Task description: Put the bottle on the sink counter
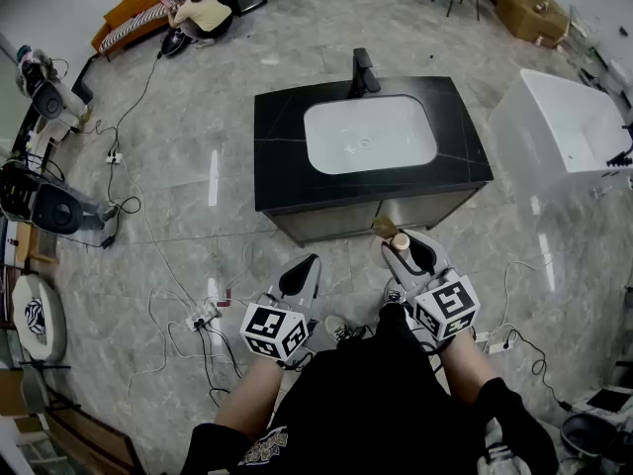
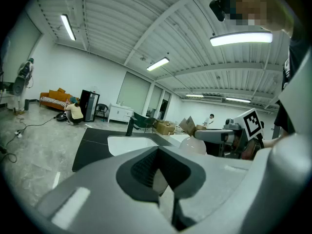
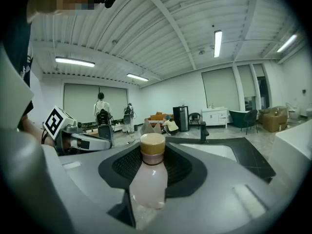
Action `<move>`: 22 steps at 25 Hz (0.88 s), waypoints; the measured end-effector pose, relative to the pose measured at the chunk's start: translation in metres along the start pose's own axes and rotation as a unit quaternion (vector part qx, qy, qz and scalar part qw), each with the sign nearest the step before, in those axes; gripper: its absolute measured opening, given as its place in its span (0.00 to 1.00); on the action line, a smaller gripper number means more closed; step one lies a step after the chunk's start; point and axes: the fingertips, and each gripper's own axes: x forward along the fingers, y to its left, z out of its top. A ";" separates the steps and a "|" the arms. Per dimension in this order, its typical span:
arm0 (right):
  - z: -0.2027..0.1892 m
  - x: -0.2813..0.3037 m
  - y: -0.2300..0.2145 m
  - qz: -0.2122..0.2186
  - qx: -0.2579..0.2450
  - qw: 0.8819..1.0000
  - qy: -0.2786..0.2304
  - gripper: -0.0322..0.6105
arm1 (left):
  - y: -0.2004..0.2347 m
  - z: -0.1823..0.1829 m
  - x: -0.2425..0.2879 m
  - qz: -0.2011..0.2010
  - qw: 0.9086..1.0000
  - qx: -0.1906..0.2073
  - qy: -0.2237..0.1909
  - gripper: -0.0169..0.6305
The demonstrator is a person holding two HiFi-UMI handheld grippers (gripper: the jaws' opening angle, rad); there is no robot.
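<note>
Clearly right gripper (image 1: 407, 253) pinches bottle (image 3: 148, 177), long axis along jaws, cap outward; sink counter (image 1: 279, 151) near, straight ahead; left gripper (image 1: 300, 277) pressed together, empty.

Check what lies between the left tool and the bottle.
Nothing stands there: the head view shows only bare floor tiles between the empty left tool and the bottle gripped by the right tool.
</note>
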 end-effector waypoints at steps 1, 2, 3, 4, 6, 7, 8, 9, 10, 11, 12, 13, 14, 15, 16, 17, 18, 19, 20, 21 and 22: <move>0.001 0.000 0.001 0.000 0.000 1.000 0.000 0.31 | 0.000 0.001 -0.001 0.000 1.000 0.000 0.000 0.03; 0.001 0.000 0.001 0.000 0.001 1.000 0.000 0.31 | 0.000 0.001 -0.001 0.000 1.000 0.000 0.001 0.03; 0.001 -0.001 0.001 0.000 0.002 1.000 -0.001 0.31 | -0.001 0.001 -0.002 -0.001 1.000 0.000 0.001 0.03; 0.001 -0.001 0.000 -0.001 0.003 1.000 -0.002 0.31 | -0.002 0.001 -0.002 -0.001 1.000 0.000 0.002 0.03; 0.001 -0.003 -0.001 -0.001 0.006 1.000 -0.005 0.31 | -0.004 0.000 -0.001 -0.002 1.000 0.002 0.003 0.03; 0.001 -0.003 -0.002 0.000 0.008 1.000 -0.007 0.31 | -0.005 0.000 0.000 -0.002 1.000 0.003 0.003 0.03; 0.001 -0.004 -0.003 0.000 0.010 1.000 -0.009 0.31 | -0.006 -0.001 0.001 -0.003 1.000 0.004 0.003 0.03; 0.000 -0.004 -0.003 0.001 0.011 1.000 -0.010 0.31 | -0.006 -0.001 0.001 -0.004 1.000 0.004 0.003 0.03; 0.000 -0.004 -0.003 0.001 0.010 1.000 -0.010 0.31 | -0.006 -0.001 0.002 -0.004 1.000 0.004 0.004 0.03; 0.000 -0.005 -0.003 0.000 0.007 1.000 -0.011 0.31 | -0.006 -0.001 0.002 -0.005 1.000 0.004 0.004 0.03; 0.000 -0.005 -0.003 -0.001 0.006 1.000 -0.011 0.31 | -0.007 -0.002 0.002 -0.005 1.000 0.004 0.005 0.03; 0.001 -0.005 -0.003 -0.001 0.006 1.000 -0.012 0.31 | -0.007 -0.001 0.002 -0.005 1.000 0.004 0.005 0.03; 0.001 -0.005 -0.004 0.000 0.007 1.000 -0.012 0.31 | -0.007 -0.001 0.003 -0.005 1.000 0.004 0.005 0.03; 0.001 -0.005 -0.004 0.000 0.009 1.000 -0.012 0.31 | -0.007 -0.002 0.003 -0.005 1.000 0.003 0.005 0.03; 0.001 -0.005 -0.004 0.001 0.009 1.000 -0.012 0.31 | -0.007 -0.002 0.002 -0.005 1.000 0.002 0.006 0.03; 0.001 -0.005 -0.004 0.001 0.010 1.000 -0.011 0.31 | -0.006 -0.003 0.002 -0.005 1.000 0.001 0.006 0.03; 0.001 -0.004 -0.004 0.002 0.010 1.000 -0.011 0.31 | -0.006 -0.003 0.002 -0.004 1.000 0.000 0.007 0.03; 0.001 -0.003 -0.004 0.003 0.010 1.000 -0.010 0.31 | -0.005 -0.003 0.002 -0.003 1.000 -0.001 0.007 0.03; 0.002 -0.001 -0.005 0.004 0.010 1.000 -0.010 0.31 | -0.005 -0.003 0.003 -0.002 1.000 -0.002 0.007 0.03; 0.002 0.000 -0.006 0.006 0.010 1.000 -0.009 0.31 | -0.004 -0.003 0.003 -0.001 1.000 -0.002 0.007 0.03; 0.002 0.002 -0.006 0.008 0.010 1.000 -0.009 0.31 | -0.004 -0.004 0.004 0.000 1.000 -0.003 0.007 0.03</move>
